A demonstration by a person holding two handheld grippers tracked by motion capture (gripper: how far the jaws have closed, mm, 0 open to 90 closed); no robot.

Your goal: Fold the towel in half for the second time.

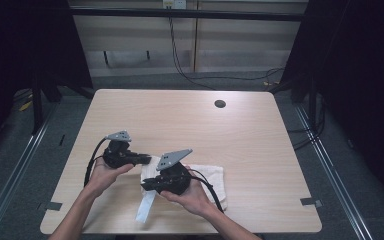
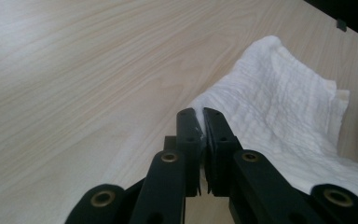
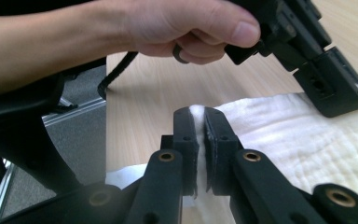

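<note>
A white cloth (image 1: 207, 181) lies rumpled on the near part of the wooden table (image 1: 190, 125). The left gripper (image 1: 148, 160), held in the person's left hand, points right and is shut on the cloth's left corner. In its own view the left gripper (image 2: 200, 116) pinches a raised fold of the cloth (image 2: 279, 107). The right gripper (image 1: 144, 184) points left and is shut on the cloth's near-left edge. In the right gripper view the right gripper (image 3: 199, 114) clamps the cloth (image 3: 298, 135), with the left gripper (image 3: 342, 100) just beyond. A strip of cloth (image 1: 145, 207) trails toward the table's front edge.
A round cable hole (image 1: 220, 104) sits at the far right of the table. Grey tape marks (image 1: 311, 202) lie near the front corners. Black frame posts (image 1: 37, 100) stand at both sides, and cables (image 1: 230, 77) run over the floor behind.
</note>
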